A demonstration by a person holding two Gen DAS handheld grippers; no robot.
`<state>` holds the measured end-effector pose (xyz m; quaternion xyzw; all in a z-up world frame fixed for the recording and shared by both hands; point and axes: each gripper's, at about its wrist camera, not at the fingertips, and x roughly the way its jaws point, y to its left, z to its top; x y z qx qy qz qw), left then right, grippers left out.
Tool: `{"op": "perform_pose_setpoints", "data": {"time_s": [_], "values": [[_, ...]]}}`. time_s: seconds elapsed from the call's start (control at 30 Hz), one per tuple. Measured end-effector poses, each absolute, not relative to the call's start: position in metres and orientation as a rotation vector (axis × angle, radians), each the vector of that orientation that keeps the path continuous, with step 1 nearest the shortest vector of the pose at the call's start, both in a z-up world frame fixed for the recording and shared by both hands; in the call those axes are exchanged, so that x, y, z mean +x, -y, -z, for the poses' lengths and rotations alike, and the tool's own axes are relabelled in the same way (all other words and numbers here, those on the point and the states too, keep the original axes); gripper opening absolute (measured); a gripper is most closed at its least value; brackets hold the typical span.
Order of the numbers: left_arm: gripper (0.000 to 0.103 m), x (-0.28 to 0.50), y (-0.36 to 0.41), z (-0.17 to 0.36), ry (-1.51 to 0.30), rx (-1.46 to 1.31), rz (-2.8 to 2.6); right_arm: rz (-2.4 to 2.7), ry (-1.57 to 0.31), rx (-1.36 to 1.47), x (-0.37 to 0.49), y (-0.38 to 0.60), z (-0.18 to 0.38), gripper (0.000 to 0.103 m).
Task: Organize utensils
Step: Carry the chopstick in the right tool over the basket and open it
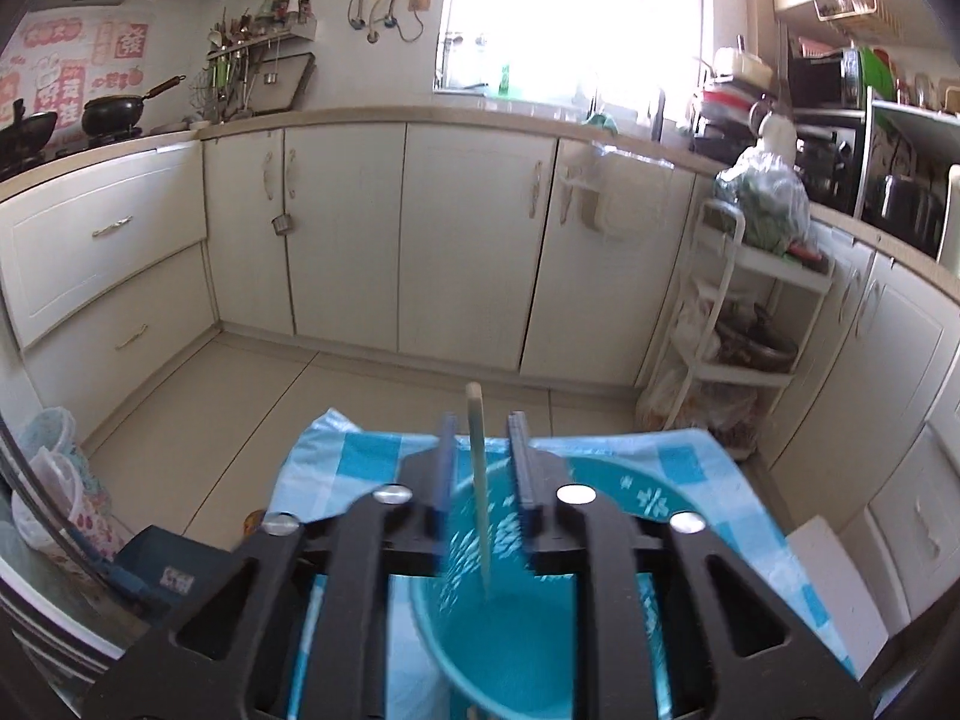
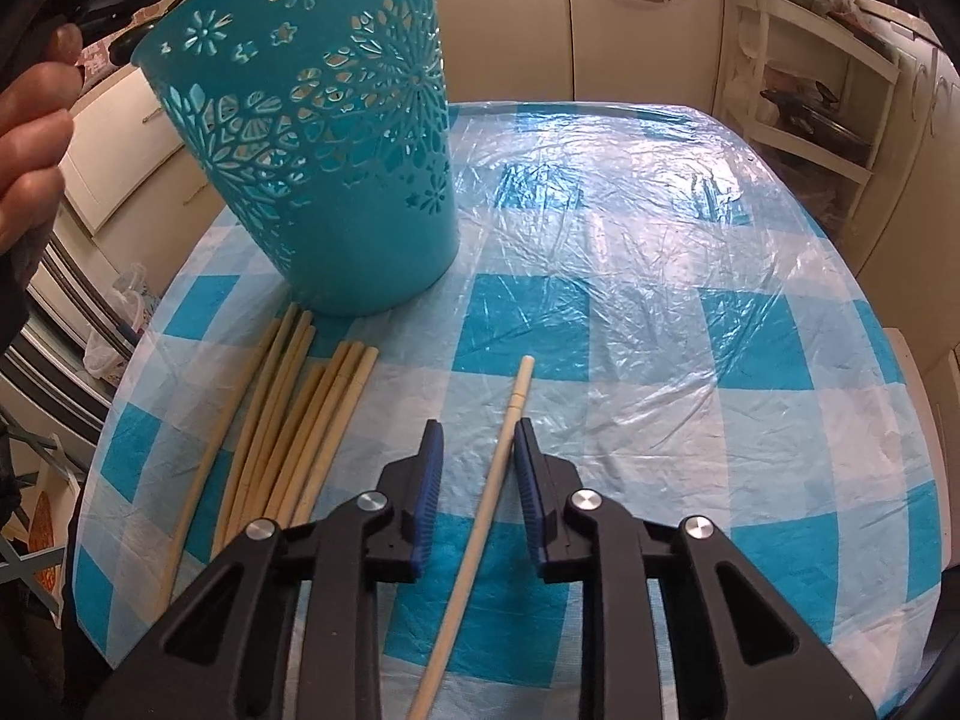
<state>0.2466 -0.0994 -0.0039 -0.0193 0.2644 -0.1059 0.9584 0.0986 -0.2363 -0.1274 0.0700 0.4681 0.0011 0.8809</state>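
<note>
Checked blue-and-white cloth point(image 2: 630, 312) under clear plastic covers the counter, cream kitchen cabinets point(image 1: 468, 240) behind. Left gripper point(image 1: 483, 468) released over the teal basket point(image 2: 318, 138), a blurred chopstick point(image 1: 478, 480) standing free between its jaws. Right gripper point(image 2: 477, 462) loose around another chopstick point(image 2: 480, 528); spare chopsticks point(image 2: 288, 426) lie lower left, ends cut off

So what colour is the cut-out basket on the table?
Teal basket with flower-shaped cut-outs; clearest in the right wrist view.
</note>
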Motion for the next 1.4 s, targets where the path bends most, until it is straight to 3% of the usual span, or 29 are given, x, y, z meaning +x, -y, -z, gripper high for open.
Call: {"op": "perform_pose_setpoints", "data": {"time_s": [0.03, 0.1, 0.27, 0.57, 0.87, 1.17, 1.4], "values": [[0.046, 0.242, 0.096, 0.003, -0.535, -0.035, 0.201, 0.007, -0.972, 0.131, 0.098, 0.237, 0.128, 0.014], [0.058, 0.232, 0.084, 0.0, -0.527, -0.037, 0.17, 0.018, -0.968, 0.122, 0.097, 0.238, 0.129, 0.008], [0.074, 0.202, 0.047, 0.001, -0.553, -0.078, 0.136, 0.001, -0.969, 0.203, 0.096, 0.251, 0.13, 0.006], [0.08, 0.153, 0.003, 0.027, -0.634, -0.085, 0.11, -0.085, -0.848, 0.44, 0.073, 0.275, 0.102, 0.006], [0.081, 0.135, -0.009, 0.048, -0.713, -0.082, 0.12, -0.193, -0.577, 0.521, 0.058, 0.277, 0.014, 0.006], [0.083, 0.124, 0.003, 0.047, -0.743, -0.068, 0.158, -0.198, -0.329, 0.488, 0.113, 0.26, -0.07, 0.006], [0.085, 0.116, 0.004, 0.05, -0.749, -0.057, 0.167, -0.006, -0.211, 0.434, 0.173, 0.246, -0.074, 0.006]]}}
